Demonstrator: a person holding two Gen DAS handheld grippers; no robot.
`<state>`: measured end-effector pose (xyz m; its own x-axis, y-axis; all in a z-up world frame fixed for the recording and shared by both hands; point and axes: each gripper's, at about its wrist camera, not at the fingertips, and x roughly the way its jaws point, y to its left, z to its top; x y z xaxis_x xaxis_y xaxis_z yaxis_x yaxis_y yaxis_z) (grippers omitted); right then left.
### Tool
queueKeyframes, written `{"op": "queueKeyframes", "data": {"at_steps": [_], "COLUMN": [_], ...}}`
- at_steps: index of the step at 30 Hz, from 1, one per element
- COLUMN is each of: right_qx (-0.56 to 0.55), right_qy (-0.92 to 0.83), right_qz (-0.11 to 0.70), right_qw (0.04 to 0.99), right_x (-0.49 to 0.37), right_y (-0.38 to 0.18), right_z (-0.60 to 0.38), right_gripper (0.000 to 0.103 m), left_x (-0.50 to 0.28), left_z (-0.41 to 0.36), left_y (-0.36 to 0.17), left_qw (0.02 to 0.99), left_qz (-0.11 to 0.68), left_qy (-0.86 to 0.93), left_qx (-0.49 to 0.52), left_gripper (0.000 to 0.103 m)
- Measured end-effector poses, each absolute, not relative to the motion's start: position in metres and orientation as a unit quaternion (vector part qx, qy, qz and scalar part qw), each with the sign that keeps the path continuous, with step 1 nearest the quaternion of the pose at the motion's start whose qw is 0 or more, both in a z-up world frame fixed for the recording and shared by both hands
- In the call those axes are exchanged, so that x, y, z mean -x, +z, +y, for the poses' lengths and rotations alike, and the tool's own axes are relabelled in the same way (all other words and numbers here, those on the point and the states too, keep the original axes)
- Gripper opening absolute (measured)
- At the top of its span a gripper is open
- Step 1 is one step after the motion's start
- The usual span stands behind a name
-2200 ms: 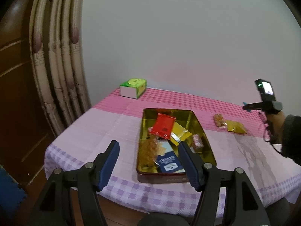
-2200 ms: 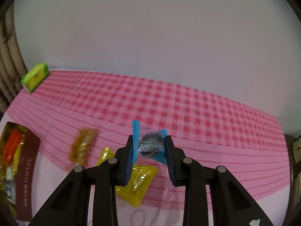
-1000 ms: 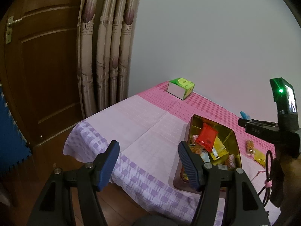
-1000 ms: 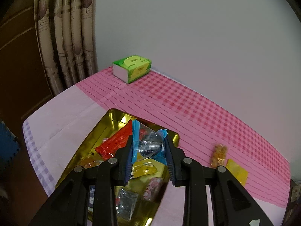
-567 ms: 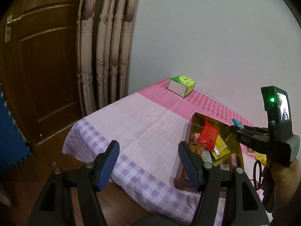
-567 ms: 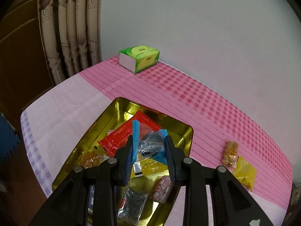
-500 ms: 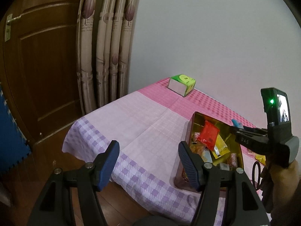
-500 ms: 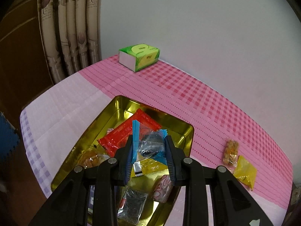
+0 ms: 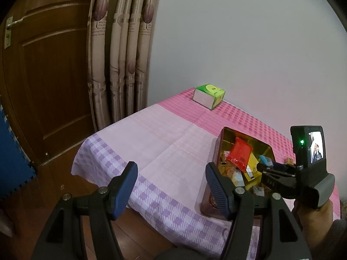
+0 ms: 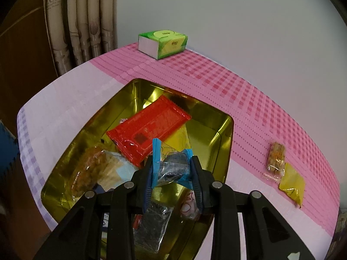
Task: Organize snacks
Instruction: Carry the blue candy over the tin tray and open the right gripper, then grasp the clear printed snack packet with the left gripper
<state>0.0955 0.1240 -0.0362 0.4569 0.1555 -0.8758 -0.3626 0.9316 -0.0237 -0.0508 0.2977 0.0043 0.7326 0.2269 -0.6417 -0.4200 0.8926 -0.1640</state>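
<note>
Blue wrapper, pinched at its crimped middle, sits between the jaws of the right gripper (image 10: pixel 173 171); this small snack (image 10: pixel 171 167) hangs above the tin (image 10: pixel 225 130), over its near half. Holding it by the middle keeps both wrapper ends free, so I judge it would drop flat once the jaws part. Inside the gold tin lie a red pack (image 10: pixel 149 130), a yellow pack (image 10: pixel 177 139) partly under it, a round biscuit pack (image 10: pixel 86 171), and a few more near the front edge that are half hidden by the gripper. Gathering everything in one tin seems to be the plan, and the snack is poised for release there.

Two snacks are not yet in: a brown bar (image 10: pixel 275 157) and a yellow pouch (image 10: pixel 291 182), touching each other on the cloth (image 10: pixel 260 112) to the right of the tin. A green box (image 10: pixel 162 43) stands well apart at the far edge.

From the left view, the right gripper (image 9: pixel 263 164) reaches in level from the right, its tip over the tin (image 9: pixel 219 147), the person's hand (image 9: pixel 314 218) low on the grip. Meanwhile the left gripper (image 9: pixel 171 186) holds nothing, jaws wide, pulled back off the table's near-left corner and aimed across it, clear of the drop.
</note>
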Motion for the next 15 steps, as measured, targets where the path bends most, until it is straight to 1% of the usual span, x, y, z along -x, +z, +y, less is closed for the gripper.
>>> {"op": "queueKeyframes", "data": {"at_steps": [4, 6, 7, 8, 10, 13, 15], "right_qx": [0.098, 0.082, 0.069, 0.059, 0.036, -0.02, -0.044], "right_qy": [0.157, 0.162, 0.169, 0.173, 0.183, 0.201, 0.193], "right_qz": [0.504, 0.505, 0.503, 0.497, 0.481, 0.461, 0.451], "right_qw": [0.843, 0.844, 0.845, 0.848, 0.857, 0.864, 0.87], "right_x": [-0.096, -0.097, -0.095, -0.093, -0.084, -0.063, -0.042], "right_y": [-0.042, -0.044, -0.043, -0.039, -0.029, -0.014, -0.009], "right_z": [0.123, 0.12, 0.117, 0.113, 0.099, 0.061, 0.024], "right_gripper": [0.033, 0.04, 0.054, 0.07, 0.082, 0.082, 0.088], "left_x": [0.048, 0.047, 0.047, 0.047, 0.048, 0.047, 0.045], "left_z": [0.294, 0.292, 0.291, 0.29, 0.287, 0.281, 0.273], "left_y": [0.004, 0.003, 0.003, 0.003, 0.004, 0.004, 0.005], "left_qw": [0.92, 0.92, 0.921, 0.921, 0.923, 0.926, 0.931], "left_qz": [0.324, 0.325, 0.325, 0.325, 0.322, 0.321, 0.322], "left_qy": [0.172, 0.171, 0.17, 0.169, 0.169, 0.157, 0.13], "left_qx": [0.141, 0.135, 0.133, 0.13, 0.125, 0.119, 0.114], "left_gripper": [0.066, 0.066, 0.066, 0.066, 0.066, 0.066, 0.066]}}
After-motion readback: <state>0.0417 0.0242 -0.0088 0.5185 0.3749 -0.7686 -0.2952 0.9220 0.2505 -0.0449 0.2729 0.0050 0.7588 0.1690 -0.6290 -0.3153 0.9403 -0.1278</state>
